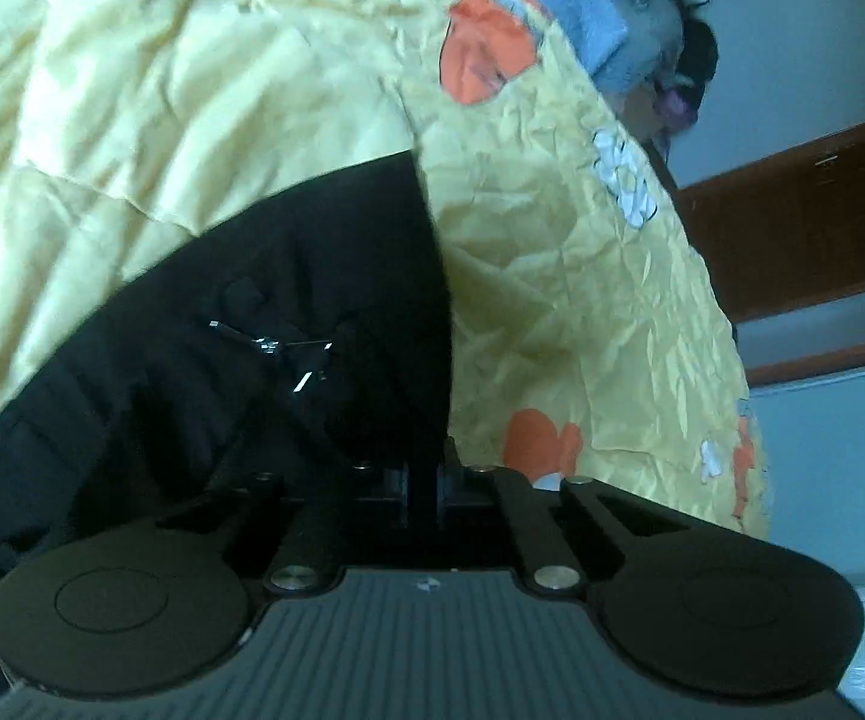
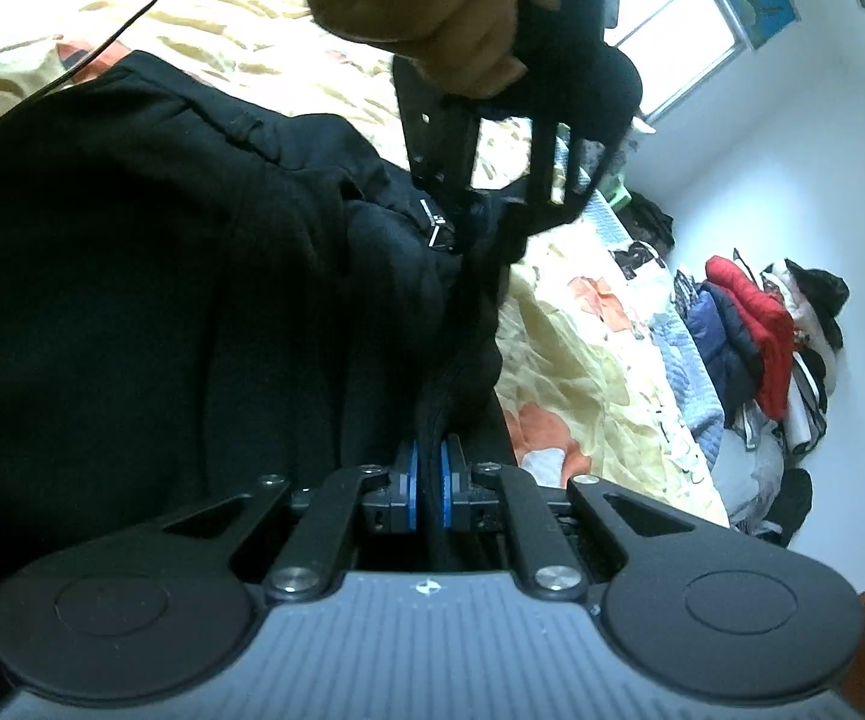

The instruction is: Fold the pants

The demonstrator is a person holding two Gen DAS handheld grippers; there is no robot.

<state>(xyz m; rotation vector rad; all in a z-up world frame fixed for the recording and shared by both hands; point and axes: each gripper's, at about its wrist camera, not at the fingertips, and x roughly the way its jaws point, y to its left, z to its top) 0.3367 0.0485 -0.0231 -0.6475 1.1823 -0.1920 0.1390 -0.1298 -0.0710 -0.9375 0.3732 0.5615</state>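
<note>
Pants (image 2: 162, 312), black, lie on a yellow quilt (image 2: 582, 360) on a bed, filling the left half of the right wrist view, with one edge lifted at the right. Right gripper (image 2: 426, 489) has its jaws clamped on that edge; black cloth runs up between the blue pads (image 2: 411, 486). Farther along the same edge, left gripper (image 2: 492, 222), held by a hand (image 2: 432, 12), meets the cloth beside a small metal clasp (image 2: 435, 225). In the left wrist view the left gripper's jaws stand together on a dark strip at the pants' edge, though the dim frame makes that grip hard to confirm.

To do this step well, I judge both grips should hold the edge taut between them, lift evenly, and carry it across so seams line up before it is laid flat. Slack between the grippers would leave a bunched fold.

No container shows; a clothes pile (image 2: 756, 324) sits loose at the far right of the bed.
</note>
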